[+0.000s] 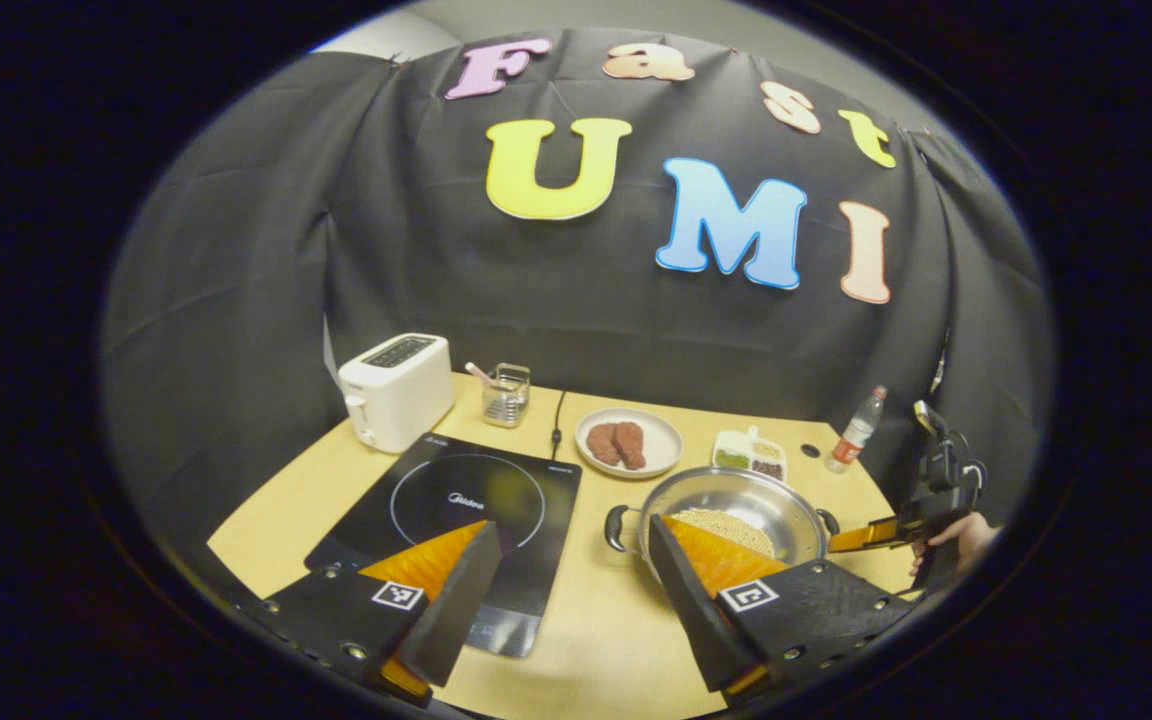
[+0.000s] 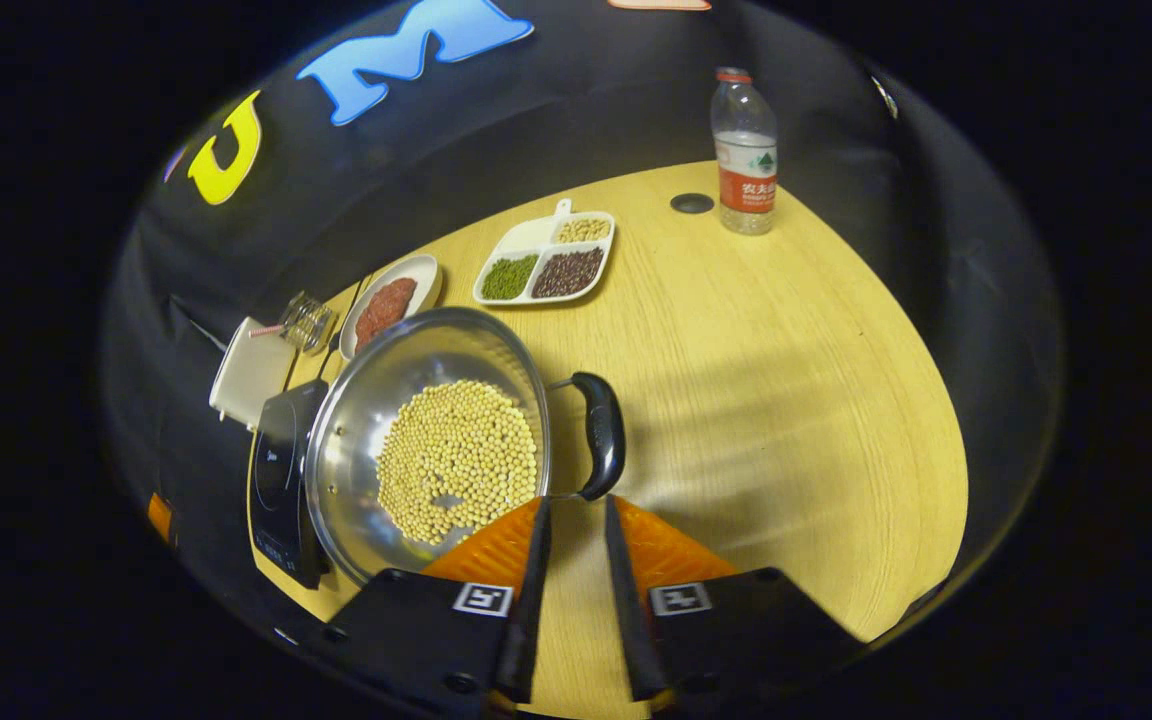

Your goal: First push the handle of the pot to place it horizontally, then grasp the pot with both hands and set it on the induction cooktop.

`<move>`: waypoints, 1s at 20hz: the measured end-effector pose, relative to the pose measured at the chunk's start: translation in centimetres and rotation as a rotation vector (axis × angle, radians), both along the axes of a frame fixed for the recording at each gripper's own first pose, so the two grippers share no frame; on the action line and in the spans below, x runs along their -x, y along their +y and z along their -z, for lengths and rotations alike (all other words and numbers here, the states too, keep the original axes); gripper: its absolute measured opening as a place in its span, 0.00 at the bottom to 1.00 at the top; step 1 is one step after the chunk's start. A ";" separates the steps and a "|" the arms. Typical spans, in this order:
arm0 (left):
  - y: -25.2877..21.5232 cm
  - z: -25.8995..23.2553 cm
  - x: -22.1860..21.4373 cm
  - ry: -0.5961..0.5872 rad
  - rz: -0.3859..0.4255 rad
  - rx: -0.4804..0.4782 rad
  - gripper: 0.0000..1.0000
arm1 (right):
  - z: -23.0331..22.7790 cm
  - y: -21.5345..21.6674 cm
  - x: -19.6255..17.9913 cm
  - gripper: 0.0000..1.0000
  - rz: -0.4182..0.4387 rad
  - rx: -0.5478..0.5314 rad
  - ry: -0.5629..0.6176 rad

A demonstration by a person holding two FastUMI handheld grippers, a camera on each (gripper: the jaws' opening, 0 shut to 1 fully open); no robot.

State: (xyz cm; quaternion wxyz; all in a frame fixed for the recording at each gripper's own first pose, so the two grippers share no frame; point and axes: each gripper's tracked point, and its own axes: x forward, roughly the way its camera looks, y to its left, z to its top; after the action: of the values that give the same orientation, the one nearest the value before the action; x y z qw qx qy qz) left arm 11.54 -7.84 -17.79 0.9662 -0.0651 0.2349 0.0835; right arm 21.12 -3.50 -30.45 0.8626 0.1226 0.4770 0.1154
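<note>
Since the steel pot (image 2: pixel 431 440), part-filled with beans and resting on the tabletop (image 2: pixel 786 400) right of the induction cooktop (image 1: pixel 456 510), looks heavy, rigid and slick, its two loop handles (image 2: pixel 601 435) suit gripping, the left gripper (image 1: pixel 571 575) spread wide, the right gripper (image 2: pixel 573 520) nearly closed, pinching nothing.

Lighting: dim booth, overhead source; desk (image 2: pixel 786 380) evenly lit, soft shadows at centre right. Glare on pot (image 2: pixel 376 400) rim. Strong fisheye bending at edges; focus sharp.

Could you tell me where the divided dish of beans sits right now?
In the right gripper view, the divided dish sits on the table beyond the pot, between the meat plate and water bottle.
</note>
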 end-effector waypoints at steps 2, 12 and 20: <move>0.1 0.9 -2.8 0.016 0.045 0.024 0.89 | -2.2 -0.4 -0.3 0.63 0.049 -0.062 -0.016; -3.0 9.3 -12.5 0.192 0.286 0.191 0.89 | -3.3 1.1 -5.0 0.98 0.048 -0.145 -0.057; -4.7 15.6 -16.7 0.251 0.360 0.172 0.92 | 1.6 1.9 -7.2 0.98 0.015 -0.085 -0.019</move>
State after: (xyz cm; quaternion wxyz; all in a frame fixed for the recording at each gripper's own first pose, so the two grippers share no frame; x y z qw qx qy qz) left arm 28.26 -12.54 -33.43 0.9197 -0.0933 0.3672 -0.1032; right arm 28.32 -1.56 -32.05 0.8618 0.1615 0.4628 0.1303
